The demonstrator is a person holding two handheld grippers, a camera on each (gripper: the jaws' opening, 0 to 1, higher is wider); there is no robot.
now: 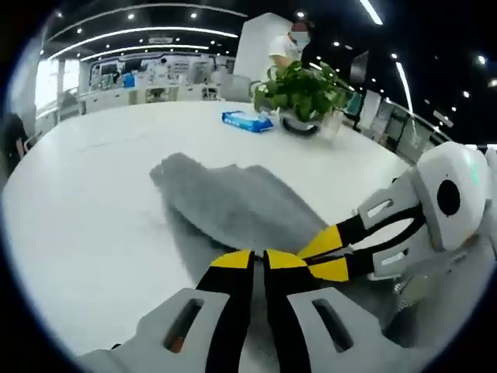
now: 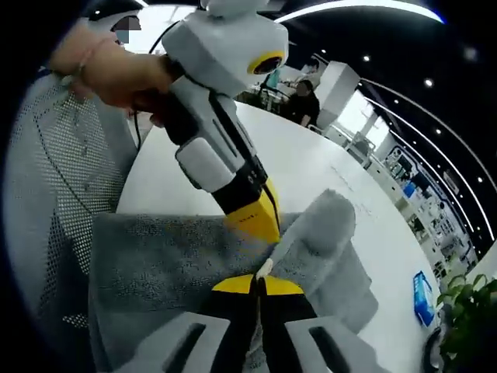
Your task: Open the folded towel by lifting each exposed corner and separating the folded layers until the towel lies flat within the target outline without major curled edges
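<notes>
- Mostly white round table [image 1: 93, 202], glossy, in a big dark-ceilinged room with strip lights and spot lights; glass partitions and desks at the back.
- Grey towel [image 1: 233, 203], fuzzy terry, lies folded and rumpled near the table's near edge; one flap is lifted into a soft hump in the right gripper view.
- Left gripper [image 1: 258, 256]: yellow-tipped black jaws pressed together on the towel's near edge, white plastic body.
- Right gripper [image 2: 259, 281]: jaws closed on a towel fold; in the left gripper view it comes in from the right, tips just beside the left gripper's tips.
- Hand [image 2: 116, 74] holds the left gripper's handle, seen in the right gripper view; mesh-patterned sleeve below it.
- Potted plant [image 1: 304, 92], leafy green, stands toward the far edge of the table.
- Blue wipes pack [image 1: 247, 120] lies flat just beside the plant; print too small to read.
- Person in dark top [image 2: 304, 99] behind the table's far edge.
</notes>
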